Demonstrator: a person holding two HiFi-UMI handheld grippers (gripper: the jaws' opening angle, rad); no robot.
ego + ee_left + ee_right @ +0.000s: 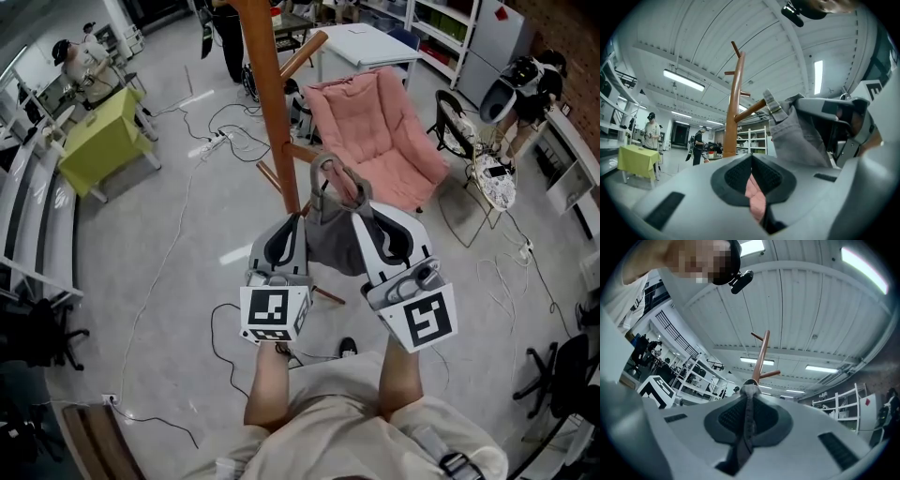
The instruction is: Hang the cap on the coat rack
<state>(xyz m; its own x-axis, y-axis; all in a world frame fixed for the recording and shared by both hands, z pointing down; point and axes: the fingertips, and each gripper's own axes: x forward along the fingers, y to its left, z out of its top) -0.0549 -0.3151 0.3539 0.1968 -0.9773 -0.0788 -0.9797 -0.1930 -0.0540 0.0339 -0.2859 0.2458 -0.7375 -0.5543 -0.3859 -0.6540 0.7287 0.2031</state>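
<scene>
The wooden coat rack point(272, 103) stands just beyond my grippers, its pole and pegs also in the left gripper view point(735, 108) and the right gripper view point(761, 357). A grey cap point(333, 239) hangs between the grippers, its strap loop raised near a low peg. My right gripper point(367, 216) is shut on the cap; a strip of its grey fabric point(747, 427) runs between the pads. My left gripper point(294, 225) sits at the cap's left side, jaws shut point(751, 159), and the cap point(797, 136) lies to their right. Only a pink patch shows in the gap behind the pads.
A pink armchair point(380, 131) sits right of the rack, a white table point(370, 42) behind it. A yellow-green table point(103, 136) stands at left with people nearby. Cables trail over the floor point(187, 216). A black office chair point(562, 366) is at the lower right.
</scene>
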